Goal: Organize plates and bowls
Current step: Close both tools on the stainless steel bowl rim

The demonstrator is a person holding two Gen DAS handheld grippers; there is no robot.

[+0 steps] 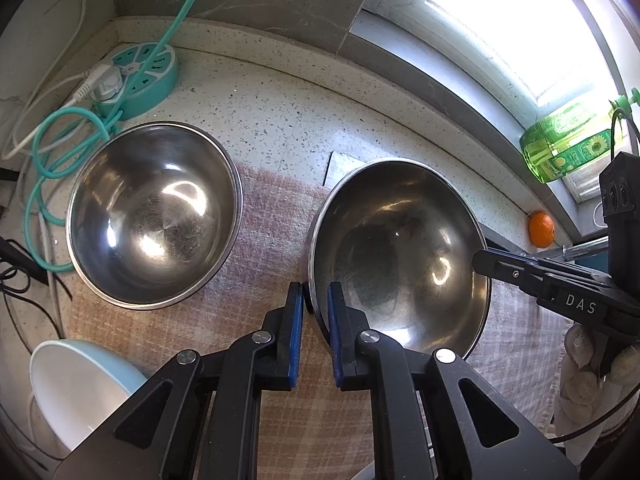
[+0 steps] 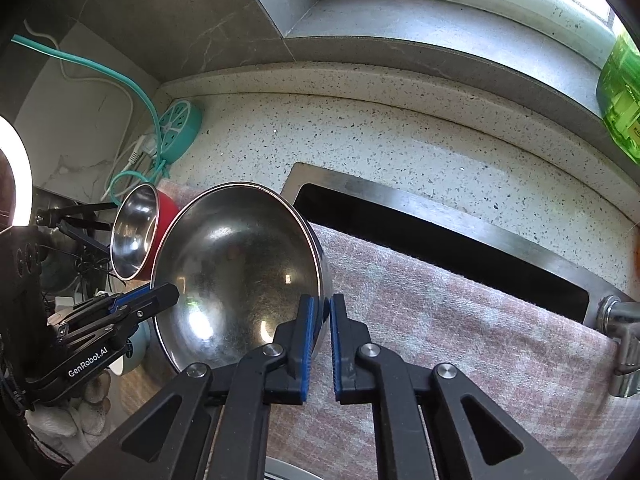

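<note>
Left gripper (image 1: 314,300) pinching steel bowl (image 1: 400,248) rim, plaid cloth (image 1: 272,240), speckled counter (image 1: 300,112), window (image 1: 520,20)

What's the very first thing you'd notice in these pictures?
The big shiny steel bowl in the middle, on the checked cloth, with the left claw and the right claw each pinching its rim from opposite sides. A second steel bowl sits beside it, near the round teal power strip.
</note>
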